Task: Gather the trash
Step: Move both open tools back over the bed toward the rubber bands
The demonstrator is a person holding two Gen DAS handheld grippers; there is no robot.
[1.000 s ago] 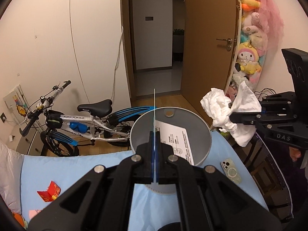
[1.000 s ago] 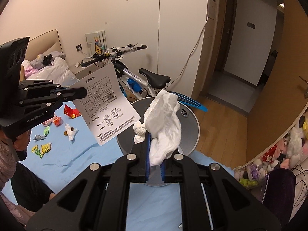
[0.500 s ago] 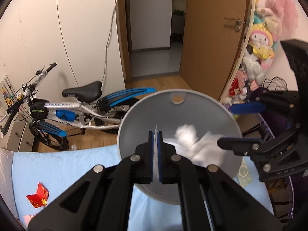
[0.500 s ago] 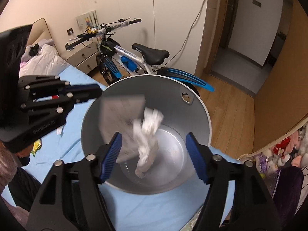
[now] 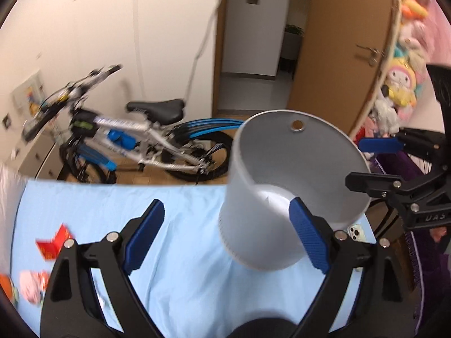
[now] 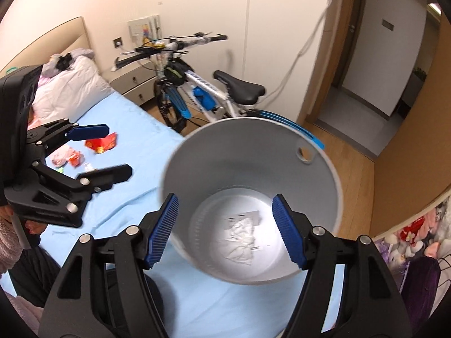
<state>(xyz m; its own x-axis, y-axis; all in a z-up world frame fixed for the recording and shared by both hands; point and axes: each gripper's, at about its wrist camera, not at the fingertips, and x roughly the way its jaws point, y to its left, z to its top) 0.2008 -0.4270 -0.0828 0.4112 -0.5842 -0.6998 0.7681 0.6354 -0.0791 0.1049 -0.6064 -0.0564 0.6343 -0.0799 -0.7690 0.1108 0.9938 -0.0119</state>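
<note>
Both tongs stand apart and empty: left gripper (image 5: 225,236), jaws just opened, lower centre; right gripper (image 6: 225,231) straddling the bin mouth. Light-blue bedsheet (image 5: 183,225) fills the lower frame; white-and-blue bicycle (image 5: 135,138) and brown wooden door (image 5: 338,42) lie behind. Round grey metal bin (image 6: 253,169) holds crumpled white tissue (image 6: 239,239) atop printed paper sheet (image 6: 248,215), both gripped a second earlier.

Both tools are showing matte black linkage arms studded with round silver screws, ending in ribbed blue pads (image 6: 163,232). At the right of the left wrist view, the right gripper (image 5: 363,163) is bearing faint embossed lettering on its black body. At the lower left of the right wrist view, a fuzzy pinkish sleeve (image 6: 10,242) is showing beside dark clothing.
</note>
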